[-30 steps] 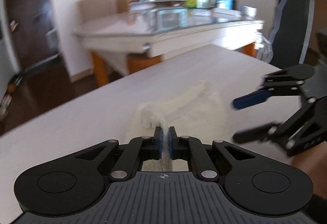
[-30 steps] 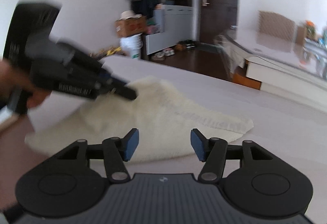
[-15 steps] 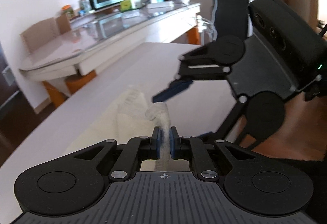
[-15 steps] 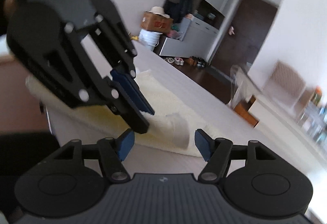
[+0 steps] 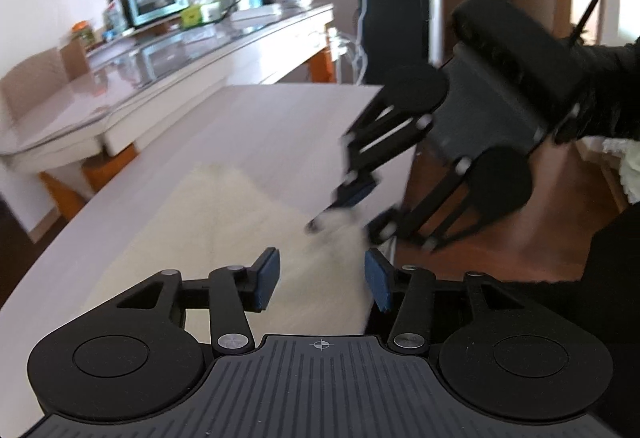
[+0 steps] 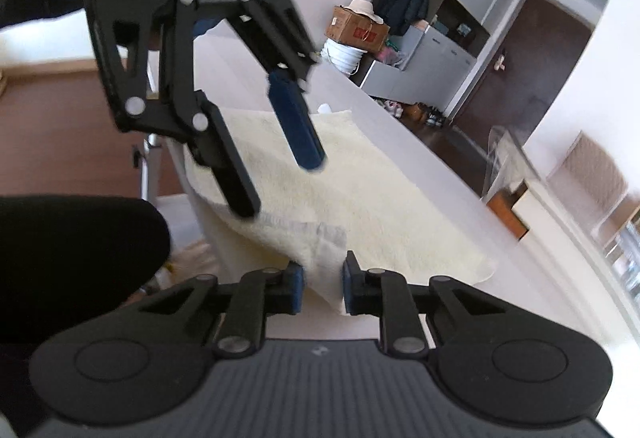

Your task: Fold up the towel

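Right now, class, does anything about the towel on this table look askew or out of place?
Yes. The towel lies skewed on the table, its near corner hanging over the edge between the right gripper fingers. The left gripper is open, holding nothing.

In the left wrist view the black right gripper (image 5: 348, 214) is smeared by motion, so the grip of its fingertips on the cream terry towel (image 5: 224, 222) cannot be judged. The towel's near edge is hidden behind the left gripper's ribbed body. In the right wrist view the towel's corner (image 6: 324, 270) is partly covered by the blue pads, and contact cannot be confirmed.
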`<state>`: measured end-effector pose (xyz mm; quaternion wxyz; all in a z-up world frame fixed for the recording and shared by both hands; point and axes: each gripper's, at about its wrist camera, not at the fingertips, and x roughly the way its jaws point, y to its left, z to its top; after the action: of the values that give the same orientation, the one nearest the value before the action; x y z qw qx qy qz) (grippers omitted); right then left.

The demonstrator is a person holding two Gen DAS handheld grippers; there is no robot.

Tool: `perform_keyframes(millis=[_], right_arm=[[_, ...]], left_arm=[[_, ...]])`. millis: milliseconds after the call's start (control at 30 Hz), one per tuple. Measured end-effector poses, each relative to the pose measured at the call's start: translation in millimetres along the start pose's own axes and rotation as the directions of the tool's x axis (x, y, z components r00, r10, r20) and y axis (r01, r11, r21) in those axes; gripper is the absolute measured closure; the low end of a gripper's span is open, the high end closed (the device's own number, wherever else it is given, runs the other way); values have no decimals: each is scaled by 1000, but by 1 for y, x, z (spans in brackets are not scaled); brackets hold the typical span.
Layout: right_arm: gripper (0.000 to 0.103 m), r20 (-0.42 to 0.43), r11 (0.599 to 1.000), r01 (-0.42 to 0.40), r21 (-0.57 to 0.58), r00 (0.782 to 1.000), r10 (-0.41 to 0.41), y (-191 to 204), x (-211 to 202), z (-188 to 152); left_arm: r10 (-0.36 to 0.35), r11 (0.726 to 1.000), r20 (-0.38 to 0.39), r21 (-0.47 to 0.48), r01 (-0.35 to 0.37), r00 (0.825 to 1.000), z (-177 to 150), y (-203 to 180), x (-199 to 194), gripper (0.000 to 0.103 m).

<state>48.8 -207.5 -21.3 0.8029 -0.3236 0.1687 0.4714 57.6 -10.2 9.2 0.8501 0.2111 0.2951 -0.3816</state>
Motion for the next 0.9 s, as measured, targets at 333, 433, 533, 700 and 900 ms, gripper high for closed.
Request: perform_keyframes(millis=[333, 433, 533, 700, 900], right_arm=[[78, -39, 1000, -17, -3, 999, 17, 6, -18, -11], [78, -46, 1000, -12, -17, 999, 11, 8, -22, -12], [78, -52, 1000, -4, -29, 999, 3, 9, -26, -13], [70, -64, 999, -16, -27, 998, 14, 9, -32, -17], [70, -67, 998, -49, -42, 997, 47, 11, -37, -18]], left_arm=[[131, 988, -100, -67, -138, 986, -47, 3, -38, 46], [144, 984, -98, -90, -152, 985, -50, 8, -38, 45], [144, 983, -100, -102, -154, 985, -51, 10, -33, 44], [133, 984, -108, -104, -144, 985, -52, 10, -22, 38], [124, 985, -120, -109, -137, 985, -55, 12, -14, 31]])
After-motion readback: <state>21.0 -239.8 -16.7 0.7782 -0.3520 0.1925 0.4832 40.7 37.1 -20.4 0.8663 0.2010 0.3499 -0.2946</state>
